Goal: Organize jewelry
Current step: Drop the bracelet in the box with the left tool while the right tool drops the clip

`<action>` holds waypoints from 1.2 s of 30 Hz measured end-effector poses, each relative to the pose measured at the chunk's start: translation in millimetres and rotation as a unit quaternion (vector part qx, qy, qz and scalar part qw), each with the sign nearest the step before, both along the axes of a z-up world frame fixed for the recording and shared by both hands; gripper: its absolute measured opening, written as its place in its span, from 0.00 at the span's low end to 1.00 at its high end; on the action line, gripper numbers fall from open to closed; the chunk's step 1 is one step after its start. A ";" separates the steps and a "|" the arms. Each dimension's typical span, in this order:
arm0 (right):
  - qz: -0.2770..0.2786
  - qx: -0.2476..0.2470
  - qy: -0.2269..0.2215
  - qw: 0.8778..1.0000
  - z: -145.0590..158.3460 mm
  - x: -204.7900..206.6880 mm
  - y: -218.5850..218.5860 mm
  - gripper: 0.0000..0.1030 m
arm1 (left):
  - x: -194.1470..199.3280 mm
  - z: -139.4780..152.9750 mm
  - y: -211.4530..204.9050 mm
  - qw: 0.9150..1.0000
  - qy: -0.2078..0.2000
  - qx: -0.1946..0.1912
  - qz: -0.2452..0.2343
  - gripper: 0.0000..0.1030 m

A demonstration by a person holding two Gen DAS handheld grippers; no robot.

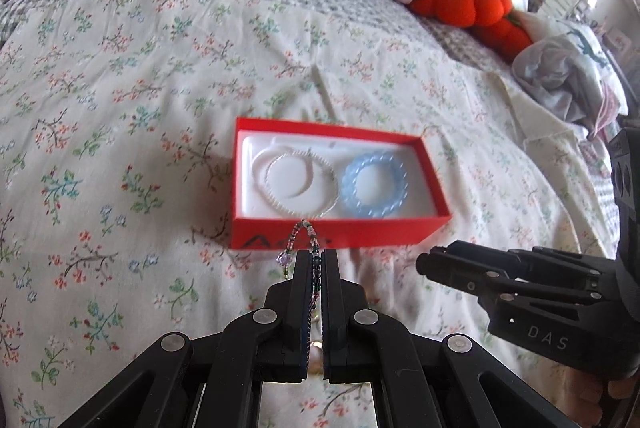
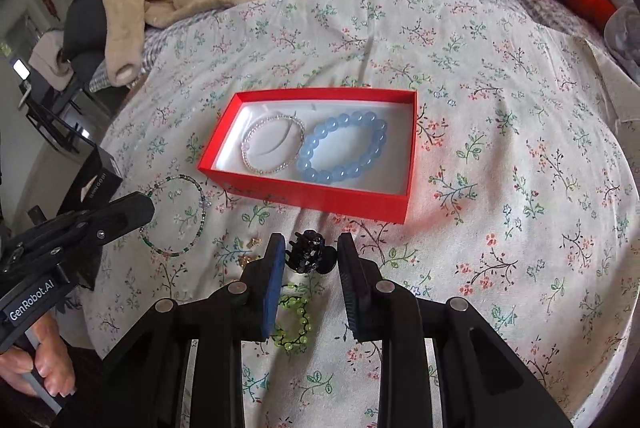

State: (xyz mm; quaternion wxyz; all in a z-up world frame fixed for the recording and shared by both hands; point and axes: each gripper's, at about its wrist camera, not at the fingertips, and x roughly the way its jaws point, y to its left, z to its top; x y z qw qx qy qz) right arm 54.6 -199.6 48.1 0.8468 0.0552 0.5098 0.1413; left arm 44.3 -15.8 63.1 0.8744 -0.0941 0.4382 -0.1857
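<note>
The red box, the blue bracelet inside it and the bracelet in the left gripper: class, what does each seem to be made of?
Red box: likely matte cardboard, with thin folded walls and a white moulded liner.
Blue bracelet: glossy translucent round beads, glass or stone-like; which one is unclear.
Multicoloured beaded bracelet, pinched by the left gripper: tiny glassy-looking seed beads on a thin strand.

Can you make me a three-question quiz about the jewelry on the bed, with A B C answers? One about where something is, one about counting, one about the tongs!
1. Where is the blue bead bracelet?
A. in the red box
B. on the pillow
C. in the right tongs

2. How many bracelets lie in the red box?
A. one
B. two
C. four

3. What are the left tongs doing?
A. wide open
B. pinching a thin beaded bracelet
C. holding the box

Answers: 1 A, it lies on the white lining. 2 B, the blue one and a clear bead bracelet. 3 B, beads run between the closed fingers.
</note>
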 end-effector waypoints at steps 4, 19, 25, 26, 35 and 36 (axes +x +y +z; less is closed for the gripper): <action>-0.012 0.008 -0.009 1.000 6.3 6.6 -5.2 0.28 | 10.5 5.3 -8.9 1.000 -0.013 -0.006 0.000 0.00; -0.061 0.041 -0.018 0.997 4.1 34.1 -26.9 0.28 | 65.6 -14.7 -29.3 0.998 -0.014 -0.062 0.024 0.00; -0.064 0.036 -0.018 0.997 1.3 38.6 -31.5 0.28 | 82.2 -41.2 -19.1 0.998 0.009 -0.034 0.061 0.00; -0.063 0.035 -0.018 0.997 1.1 39.3 -31.8 0.28 | 83.7 -44.0 -17.4 0.997 0.012 -0.030 0.064 0.00; -0.063 0.030 -0.017 0.997 -1.6 44.4 -30.0 0.28 | 86.2 -50.3 -22.5 0.998 0.010 0.020 0.063 0.00; -0.063 0.029 -0.017 0.997 -2.0 44.5 -30.1 0.28 | 85.4 -49.5 -23.9 0.998 0.010 0.028 0.062 0.01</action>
